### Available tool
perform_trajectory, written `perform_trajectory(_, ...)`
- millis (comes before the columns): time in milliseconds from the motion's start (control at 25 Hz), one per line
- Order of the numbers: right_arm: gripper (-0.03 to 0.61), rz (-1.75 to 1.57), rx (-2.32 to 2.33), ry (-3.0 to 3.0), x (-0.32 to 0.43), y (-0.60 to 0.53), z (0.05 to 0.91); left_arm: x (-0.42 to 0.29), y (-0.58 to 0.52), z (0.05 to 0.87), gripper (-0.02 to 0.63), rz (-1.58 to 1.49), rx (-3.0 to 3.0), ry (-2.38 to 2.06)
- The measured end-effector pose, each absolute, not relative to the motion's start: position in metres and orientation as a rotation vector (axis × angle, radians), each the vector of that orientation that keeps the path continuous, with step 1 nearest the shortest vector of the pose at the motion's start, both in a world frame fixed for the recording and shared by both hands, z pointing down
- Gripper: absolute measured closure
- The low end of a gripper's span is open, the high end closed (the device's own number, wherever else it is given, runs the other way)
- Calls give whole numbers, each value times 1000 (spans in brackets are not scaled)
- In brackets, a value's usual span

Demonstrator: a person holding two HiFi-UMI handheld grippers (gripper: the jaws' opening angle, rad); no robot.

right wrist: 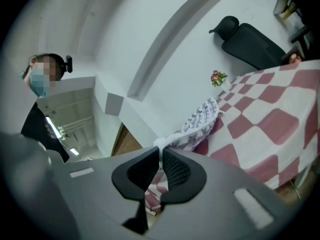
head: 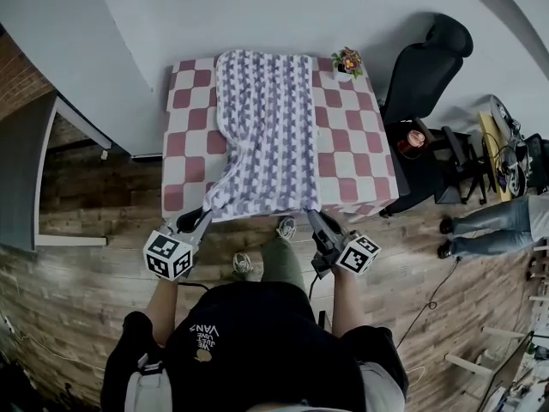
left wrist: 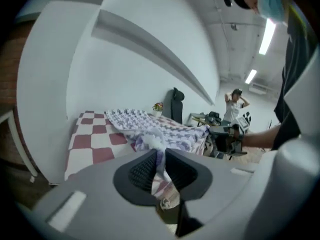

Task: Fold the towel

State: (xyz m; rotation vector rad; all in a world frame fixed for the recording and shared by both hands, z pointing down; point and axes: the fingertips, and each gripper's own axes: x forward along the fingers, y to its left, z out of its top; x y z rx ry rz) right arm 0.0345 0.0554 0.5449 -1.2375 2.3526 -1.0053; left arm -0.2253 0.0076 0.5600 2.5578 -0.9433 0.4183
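Observation:
A white and purple patterned towel (head: 262, 136) lies lengthwise down the middle of the red and white checkered table (head: 352, 153), its near end lifted off the front edge. My left gripper (head: 204, 215) is shut on the towel's near left corner (left wrist: 150, 143), the cloth pinched between the black pads. My right gripper (head: 312, 215) is shut on the near right corner (right wrist: 165, 143), which shows as a white tuft above its pads. Both grippers hang just in front of the table's near edge, at about its height.
A small potted plant (head: 347, 60) stands at the table's far right corner. A black office chair (head: 425, 67) and a cluttered side table (head: 416, 144) are to the right. Another person's legs (head: 493, 221) are at the right edge. A white wall runs behind the table.

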Motion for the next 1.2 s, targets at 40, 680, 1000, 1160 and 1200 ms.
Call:
perform_trajectory(40,552,-968,-1215,2346,39,55,531,-226,7,547,563,351,2552,-935)
perform_trajectory(680,552,-808,-749,2458,87,99,420,-213,76,408,565,-348,2392,-1162)
perform_trajectory(1000,552,-821,-518,2555,95,115,408,-209,100,395,565,-412,2350,-1310)
perform_trajectory(1160,552,-770,-419,2574,111,139,395,-198,124,381,565,-474,2371,-1363)
perform_trajectory(1200,552,-769,-420,2569,114,138,395,-197,122,380,565,-476,2376,-1367)
